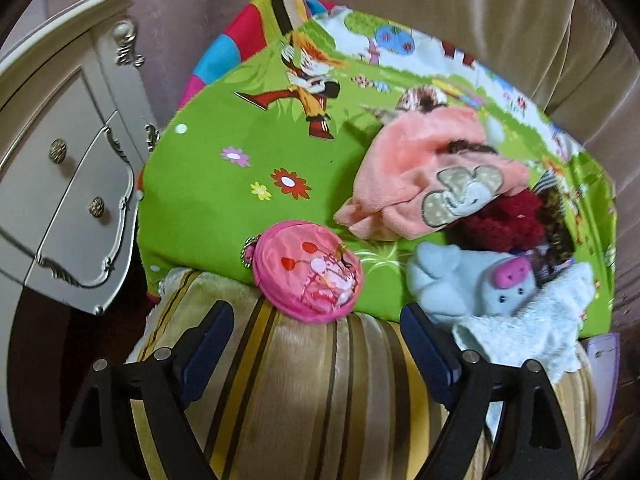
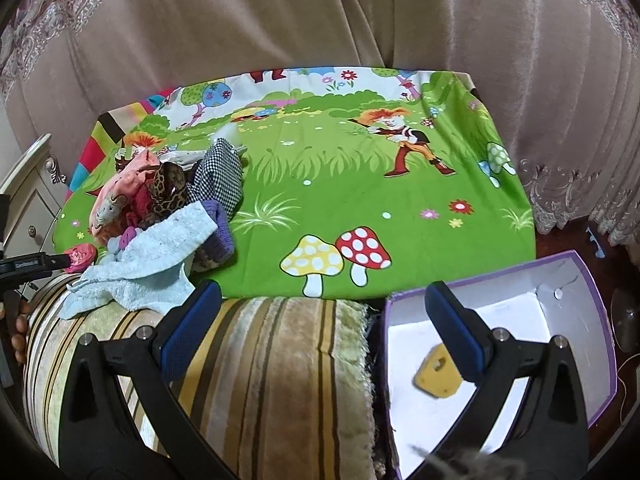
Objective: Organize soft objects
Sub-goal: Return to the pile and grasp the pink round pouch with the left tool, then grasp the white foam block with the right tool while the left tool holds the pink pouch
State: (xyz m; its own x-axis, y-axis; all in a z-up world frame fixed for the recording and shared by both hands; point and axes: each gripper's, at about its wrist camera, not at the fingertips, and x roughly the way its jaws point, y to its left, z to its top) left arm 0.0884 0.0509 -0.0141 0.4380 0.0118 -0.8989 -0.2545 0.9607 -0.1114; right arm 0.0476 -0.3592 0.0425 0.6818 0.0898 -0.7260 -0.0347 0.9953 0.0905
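A round pink pouch (image 1: 310, 278) lies at the near edge of the green cartoon cloth (image 1: 240, 184). My left gripper (image 1: 314, 316) hovers open just short of it, with nothing between its pads. To the right is a pile: a peach plush garment with an elephant patch (image 1: 432, 176), a dark red fluffy piece (image 1: 504, 220), a pale blue plush toy (image 1: 480, 280) and a light blue towel (image 1: 532, 328). In the right wrist view the same pile (image 2: 160, 200) sits at the left. My right gripper (image 2: 322, 292) is open and empty above the striped cushion (image 2: 280, 380).
A purple box with a white inside (image 2: 560, 300) stands at the right and holds a yellow piece (image 2: 436, 372). A white cabinet with drawers (image 1: 60, 160) stands left of the cloth. Beige curtains (image 2: 320, 20) hang behind. A hand (image 2: 20, 332) shows at the left edge.
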